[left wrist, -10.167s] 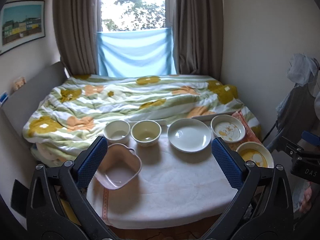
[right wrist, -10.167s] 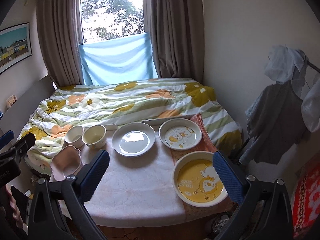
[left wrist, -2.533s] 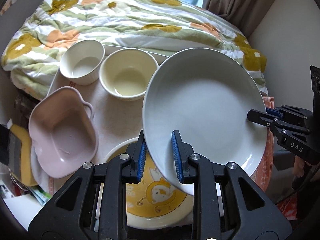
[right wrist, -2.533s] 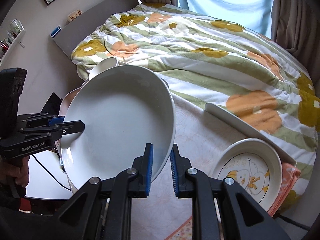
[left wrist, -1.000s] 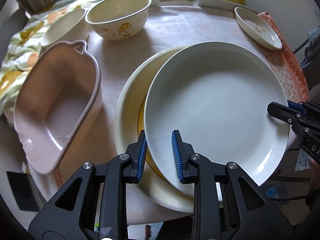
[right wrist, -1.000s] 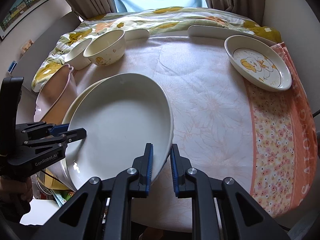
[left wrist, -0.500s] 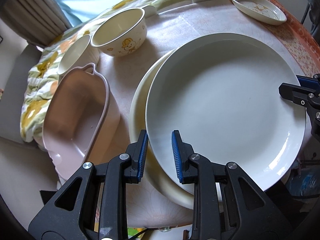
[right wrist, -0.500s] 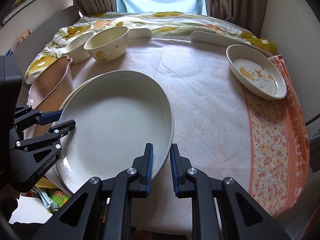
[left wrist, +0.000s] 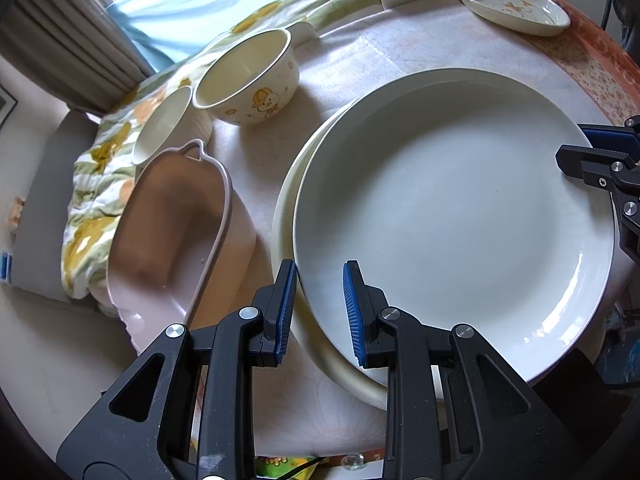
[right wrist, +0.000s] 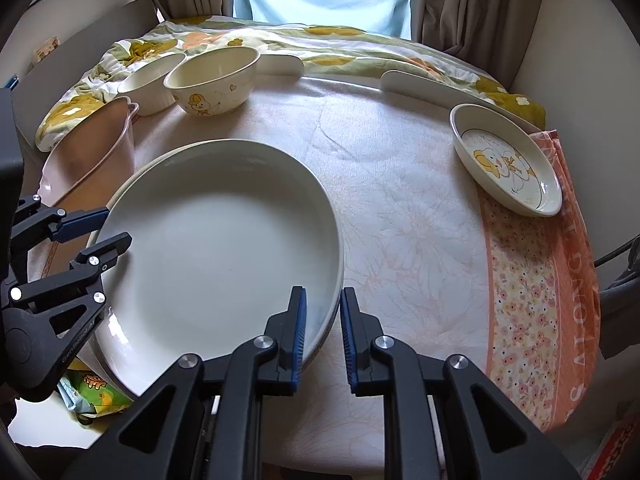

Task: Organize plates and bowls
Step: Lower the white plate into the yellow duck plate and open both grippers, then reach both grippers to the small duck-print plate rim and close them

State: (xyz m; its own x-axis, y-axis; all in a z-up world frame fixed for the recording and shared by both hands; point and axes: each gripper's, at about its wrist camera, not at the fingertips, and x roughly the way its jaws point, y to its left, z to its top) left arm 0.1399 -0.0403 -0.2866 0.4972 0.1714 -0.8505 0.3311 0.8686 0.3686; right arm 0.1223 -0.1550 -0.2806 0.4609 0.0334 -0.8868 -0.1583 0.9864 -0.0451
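The counter [right wrist: 400,200] wears a pale floral cloth, with an orange flowered cloth [right wrist: 540,280] along its right side carrying large pale capital letters too cut off to read. The left gripper's [left wrist: 320,308] side, seen from the right wrist, bears raised lettering too faint to make out.

The white plate [left wrist: 452,216] is plain, glossy and round, with a shallow well. It sits on a larger cream plate [left wrist: 282,216], whose rim shows beyond its left edge. Both grippers clench it: the left one's jaws grasp its near-left rim, the right gripper's [right wrist: 323,328] jaws its opposite rim.

Left of the stack lies a pink handled dish [left wrist: 172,232]. Behind it stand a duck-printed bowl [left wrist: 248,80] and a plain white bowl [left wrist: 168,124], touching. At the far right rests a small duck plate [right wrist: 508,164].
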